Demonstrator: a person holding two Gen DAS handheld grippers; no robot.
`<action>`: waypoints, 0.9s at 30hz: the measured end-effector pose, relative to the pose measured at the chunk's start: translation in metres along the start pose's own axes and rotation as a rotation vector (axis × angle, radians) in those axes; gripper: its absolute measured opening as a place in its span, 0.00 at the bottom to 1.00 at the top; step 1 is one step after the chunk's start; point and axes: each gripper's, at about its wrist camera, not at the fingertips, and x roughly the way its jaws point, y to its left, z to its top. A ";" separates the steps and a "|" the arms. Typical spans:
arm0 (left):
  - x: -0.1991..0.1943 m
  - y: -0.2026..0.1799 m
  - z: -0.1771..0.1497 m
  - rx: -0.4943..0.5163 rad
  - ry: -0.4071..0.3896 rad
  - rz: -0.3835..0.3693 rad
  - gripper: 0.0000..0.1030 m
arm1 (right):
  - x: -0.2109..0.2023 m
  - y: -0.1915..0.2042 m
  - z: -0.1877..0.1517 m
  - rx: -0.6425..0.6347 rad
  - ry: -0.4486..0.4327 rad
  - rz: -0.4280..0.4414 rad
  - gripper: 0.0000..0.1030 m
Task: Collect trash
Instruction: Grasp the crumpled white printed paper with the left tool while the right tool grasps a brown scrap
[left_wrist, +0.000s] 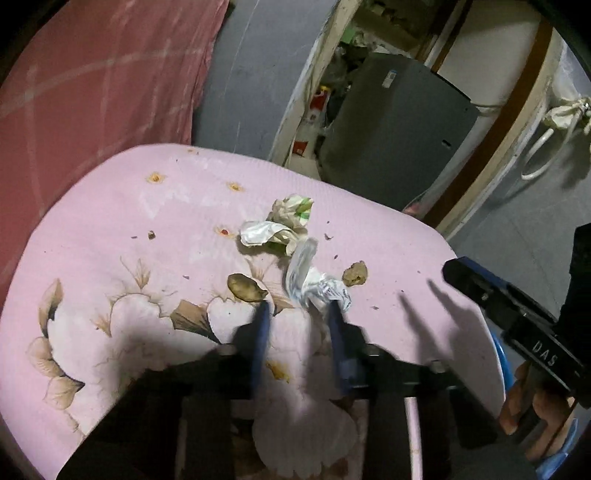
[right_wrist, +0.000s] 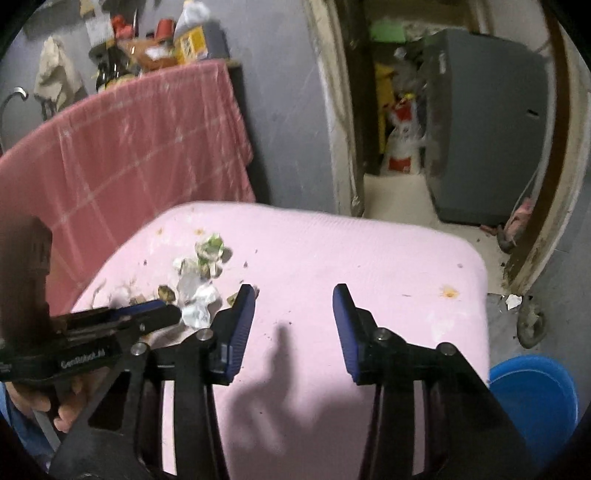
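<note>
We've got the trash pile (left_wrist: 295, 251) sitting mid-left on the pink table (left_wrist: 110, 221). Left gripper (left_wrist: 299, 314) jaws apart right at its near edge, right gripper (right_wrist: 293, 295) apart over bare cloth.

Two grippers work over one pink table — the left gripper (left_wrist: 300, 309) and the right gripper (right_wrist: 293, 301), each with two blue-padded fingers. On the pink floral cloth (left_wrist: 110, 229) lies a small heap of trash: three crumpled wrappers — a green-printed wrapper (left_wrist: 293, 212), a white wrapper (left_wrist: 258, 233) and a clear plastic wrapper (left_wrist: 314, 282) — and two brown peel scraps, one (left_wrist: 245, 288) left of the heap, one (left_wrist: 354, 274) right of it. One blue bucket (right_wrist: 533, 391) stands beside the table. One red checked cloth (right_wrist: 122, 147) hangs behind.
</note>
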 end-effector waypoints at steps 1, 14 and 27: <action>0.001 0.002 0.000 -0.006 0.012 -0.001 0.07 | 0.002 0.002 0.000 -0.010 0.012 -0.006 0.41; -0.024 0.022 -0.003 -0.014 -0.031 -0.014 0.00 | 0.037 0.024 0.008 -0.096 0.142 0.041 0.40; -0.016 0.021 0.003 0.005 -0.034 -0.008 0.00 | 0.070 0.037 0.011 -0.140 0.214 0.077 0.22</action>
